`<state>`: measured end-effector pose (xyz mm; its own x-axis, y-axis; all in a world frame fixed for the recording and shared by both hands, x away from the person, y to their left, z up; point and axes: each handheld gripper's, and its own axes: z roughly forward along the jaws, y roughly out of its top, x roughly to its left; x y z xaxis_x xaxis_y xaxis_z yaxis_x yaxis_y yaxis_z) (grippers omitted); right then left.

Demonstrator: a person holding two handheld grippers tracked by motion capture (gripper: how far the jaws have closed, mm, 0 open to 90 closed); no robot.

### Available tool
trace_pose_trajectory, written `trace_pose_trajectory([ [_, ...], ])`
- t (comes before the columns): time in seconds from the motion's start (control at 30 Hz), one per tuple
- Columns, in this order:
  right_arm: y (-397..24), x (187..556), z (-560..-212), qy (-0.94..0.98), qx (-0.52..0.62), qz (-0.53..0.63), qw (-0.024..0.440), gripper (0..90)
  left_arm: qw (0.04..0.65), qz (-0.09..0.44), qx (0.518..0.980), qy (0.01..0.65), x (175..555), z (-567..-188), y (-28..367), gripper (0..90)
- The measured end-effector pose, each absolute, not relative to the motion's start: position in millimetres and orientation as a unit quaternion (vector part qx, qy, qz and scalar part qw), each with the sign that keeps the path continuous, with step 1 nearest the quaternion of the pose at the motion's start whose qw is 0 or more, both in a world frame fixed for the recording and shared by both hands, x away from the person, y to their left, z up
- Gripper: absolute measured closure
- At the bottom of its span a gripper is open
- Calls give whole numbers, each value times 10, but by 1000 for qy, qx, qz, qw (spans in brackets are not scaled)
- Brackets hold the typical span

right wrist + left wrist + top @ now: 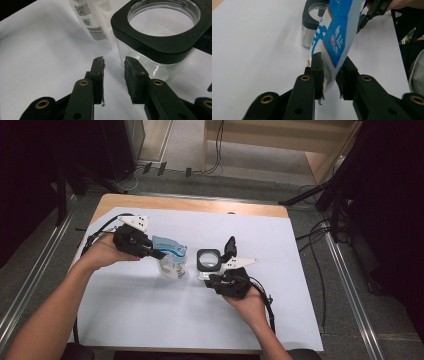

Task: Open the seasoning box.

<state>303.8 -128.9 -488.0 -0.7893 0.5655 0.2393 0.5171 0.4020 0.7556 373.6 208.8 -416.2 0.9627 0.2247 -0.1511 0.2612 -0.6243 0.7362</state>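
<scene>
We note the left gripper (pixel 329 75) grasping the pouch (pixel 337 37); the jar (pixel 208 261) lies right, beside the released right gripper (pixel 113 72).

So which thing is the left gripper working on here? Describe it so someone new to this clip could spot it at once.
On the white sheet covering the table, look left of centre, just ahead of the left gripper. There stands a soft blue-and-white pouch, its edge between the jaws. Unlike the clear jar with a black square collar to its right, it is limp and printed with blue characters.
</scene>
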Motion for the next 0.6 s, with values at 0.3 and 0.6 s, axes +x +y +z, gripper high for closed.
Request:
trace_pose_trajectory([
  [0.3,-1258,3014,-4867,835,320,447,30,711,397,-8,905,150,3685,-4123,2017,900],
  [0.6,-1190,2966,-4820,826,313,467,41,773,415,-1,889,193,3637,-4064,2001,900],
])
